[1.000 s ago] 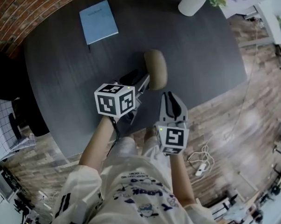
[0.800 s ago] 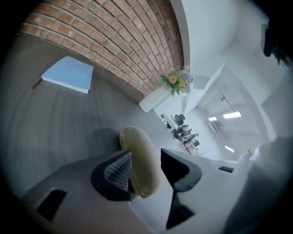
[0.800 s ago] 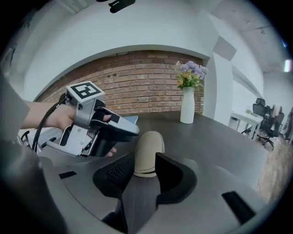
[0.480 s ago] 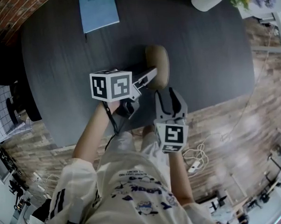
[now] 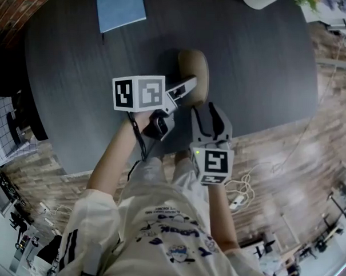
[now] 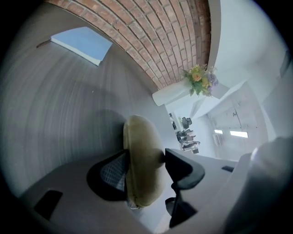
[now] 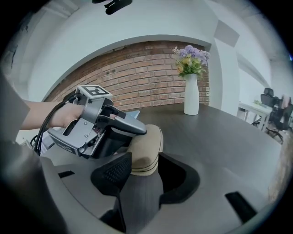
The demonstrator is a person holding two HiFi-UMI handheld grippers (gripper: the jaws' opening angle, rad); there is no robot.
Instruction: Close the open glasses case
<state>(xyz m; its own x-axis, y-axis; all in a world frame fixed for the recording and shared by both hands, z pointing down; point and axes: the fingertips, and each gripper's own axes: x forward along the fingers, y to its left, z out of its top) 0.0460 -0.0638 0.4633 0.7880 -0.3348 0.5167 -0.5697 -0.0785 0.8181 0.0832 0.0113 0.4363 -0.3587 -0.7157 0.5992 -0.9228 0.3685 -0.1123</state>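
Here the tan oval glasses case (image 5: 193,72) lies closed on the dark table (image 5: 78,73).

A round, dark grey wood-grain table (image 5: 250,69) fills the upper part of the head view. It stands on a brown wooden plank floor (image 5: 286,162), where a white cable (image 5: 245,183) lies looped near the table's edge. A light blue notebook (image 5: 120,9) lies on the table's far side. A red brick wall (image 7: 137,77) runs behind the table. A tall white vase of flowers (image 7: 191,93) stands on the table near it. Beyond are office chairs (image 7: 270,107) and bright ceiling light panels (image 6: 238,133).
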